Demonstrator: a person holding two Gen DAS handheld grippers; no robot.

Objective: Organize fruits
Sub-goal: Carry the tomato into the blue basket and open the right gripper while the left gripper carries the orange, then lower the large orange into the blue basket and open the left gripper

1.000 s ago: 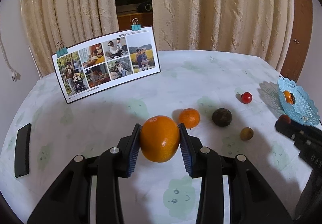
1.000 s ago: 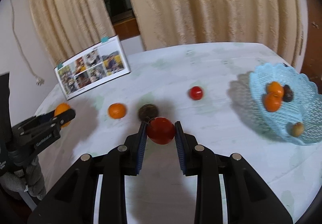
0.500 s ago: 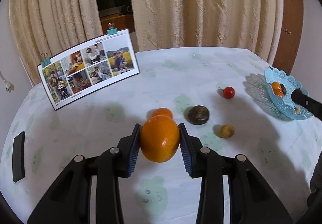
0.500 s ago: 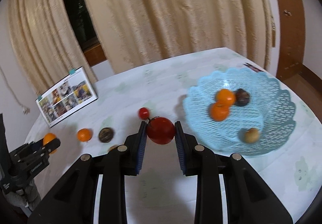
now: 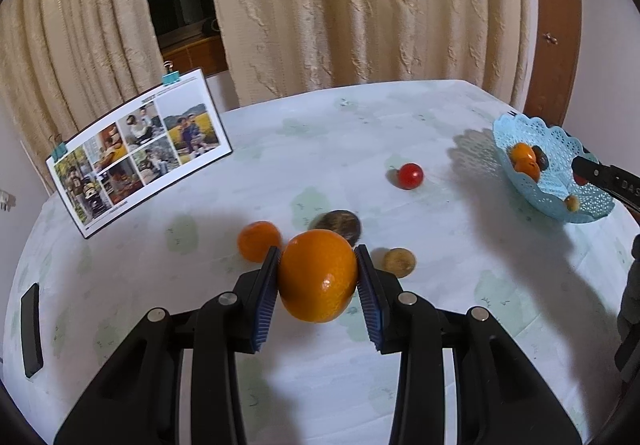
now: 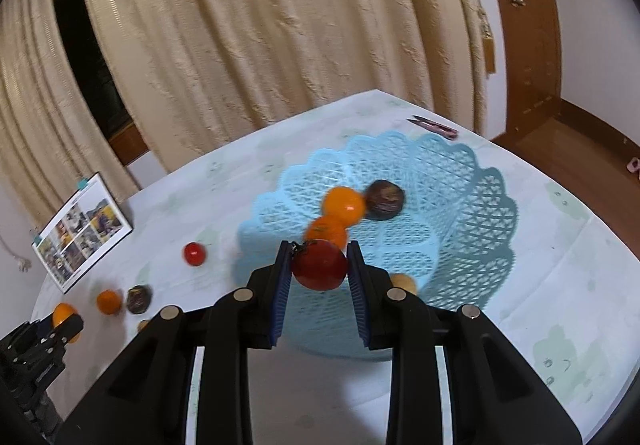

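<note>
blue ribbed pads of the left gripper (image 5: 317,277) pinch a large orange (image 5: 317,275) from both sides, holding it above the pale tablecloth (image 5: 320,133), near the middle of the table. just beyond the left pad sits a small orange (image 5: 258,240) on the cloth; a dark round fruit (image 5: 338,226) lies right behind the held orange, partly hidden by it, and a small brown fruit (image 5: 398,262) rests just past the right pad. a small red tomato (image 5: 410,176) lies farther off to the right, well apart from those three. that makes four loose fruits on the cloth. the right gripper (image 6: 319,265) clamps a red tomato (image 6: 319,264) between its pads, over the near side of the light blue lattice basket (image 6: 472,181) at the right end of the table. inside the basket i count four fruits: two oranges (image 6: 344,203) touching each other, one dark round fruit (image 6: 385,200) touching the farther orange on its right, and one small brown fruit (image 6: 402,281) near the rim, half hidden behind the gripper's right finger. a photo board (image 5: 138,155) held by two teal clips stands at the far left, and a black slab (image 5: 31,329) lies flat at the near left edge.
</note>
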